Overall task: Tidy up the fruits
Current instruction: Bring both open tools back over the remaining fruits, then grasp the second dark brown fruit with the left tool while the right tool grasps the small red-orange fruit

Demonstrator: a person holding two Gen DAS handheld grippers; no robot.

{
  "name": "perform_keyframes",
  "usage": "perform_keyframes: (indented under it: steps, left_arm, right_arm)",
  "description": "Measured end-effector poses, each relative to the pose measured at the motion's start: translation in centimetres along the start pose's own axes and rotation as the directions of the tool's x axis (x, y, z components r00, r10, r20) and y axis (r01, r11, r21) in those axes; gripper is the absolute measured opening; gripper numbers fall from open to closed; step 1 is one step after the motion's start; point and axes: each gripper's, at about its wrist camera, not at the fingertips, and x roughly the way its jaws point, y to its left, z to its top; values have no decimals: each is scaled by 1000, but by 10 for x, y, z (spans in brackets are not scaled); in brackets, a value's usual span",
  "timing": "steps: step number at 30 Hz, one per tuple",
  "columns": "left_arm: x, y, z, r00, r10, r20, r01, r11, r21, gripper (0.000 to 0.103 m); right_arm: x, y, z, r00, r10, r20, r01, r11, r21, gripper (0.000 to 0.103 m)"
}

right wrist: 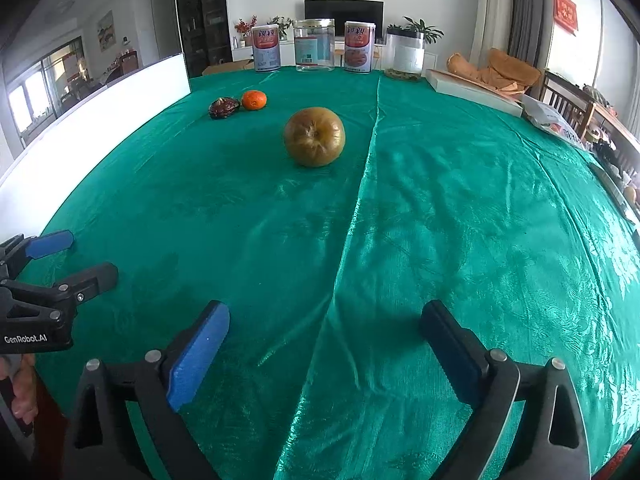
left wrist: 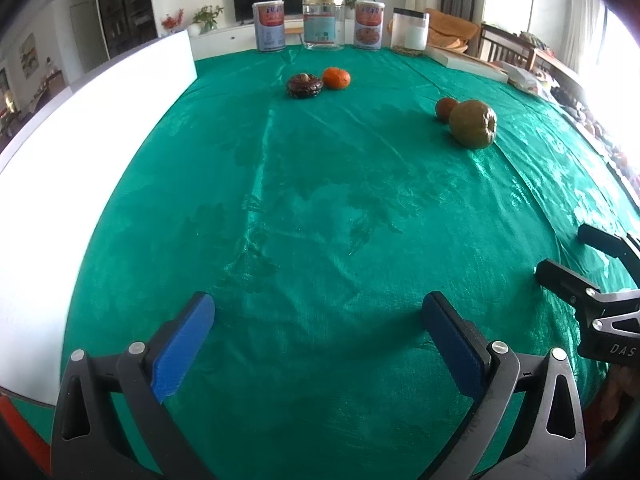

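Two printed tins [right wrist: 266, 48], two clear jars [right wrist: 314, 45] and a dark television [right wrist: 343, 17] line the frame's upper centre above green cloth [right wrist: 440, 220].

Four fruits lie on the desk [left wrist: 320, 200]: one tangerine [left wrist: 336, 78], one dark flat fruit [left wrist: 304, 85] touching it, one large brownish-green fruit [left wrist: 472, 123], and one small brown fruit [left wrist: 446, 109] just behind that. At the far edge stand four containers: two printed cans [left wrist: 269, 26] [left wrist: 369, 24] and two clear jars [left wrist: 323, 23] [left wrist: 410, 32]. Two grippers [left wrist: 318, 318] [right wrist: 324, 326] are in view.
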Motion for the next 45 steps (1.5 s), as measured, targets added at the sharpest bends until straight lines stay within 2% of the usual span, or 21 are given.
perform_keyframes:
  steps: [8,11,13,15,18,20,22,24,26,28,30,33,37,40,45]
  left_arm:
    - [1,0,4,999,-5,-36,5,1000,5,102]
    - [3,1,9,997,-20,-81,22,1000,18,102]
    - [9,4,23,983,-54,-175,64,997,48,101]
    - [13,16,44,961,-138,-239,148,989,25,100]
    - [20,45,90,921,-253,-296,238,968,-86,100]
    - [27,60,124,901,-283,-330,248,958,-145,100]
    - [40,69,161,884,-295,-363,252,954,-161,100]
    - [59,69,196,883,-260,-390,230,965,-122,100]
    - [77,66,220,897,-190,-399,178,982,-68,100]
    - [92,58,236,912,-122,-392,139,990,15,100]
    - [111,52,244,912,-83,-403,122,990,73,100]
    - [137,49,248,893,-78,-442,108,993,45,100]
    - [152,51,255,888,-91,-451,91,996,-21,100]
    - [156,52,261,883,-114,-456,91,993,-72,100]
    - [162,46,257,881,-63,-469,44,998,-51,99]
  right_arm:
    - [2,-1,2,1000,-2,-13,2,1000,2,101]
    - [3,-2,3,1000,1,-26,-1,1000,5,103]
    - [4,-4,7,998,14,-58,-14,1000,1,103]
    - [7,-10,20,989,70,-127,-68,997,25,102]
    - [12,-39,57,943,283,-176,-246,947,205,102]
    - [17,-61,90,901,395,-178,-326,888,324,102]
    - [33,-79,127,845,494,-203,-374,820,434,102]
    - [56,-92,159,791,551,-266,-365,773,519,102]
    - [74,-99,182,765,570,-301,-337,752,567,102]
    - [90,-102,201,765,546,-342,-288,765,576,102]
    - [99,-100,212,761,526,-380,-258,782,567,100]
    - [114,-92,220,739,503,-449,-230,814,533,93]
    - [128,-76,227,742,399,-539,-175,891,419,87]
    - [137,-63,234,738,356,-574,-164,919,359,83]
    - [147,-48,237,736,302,-606,-153,946,285,81]
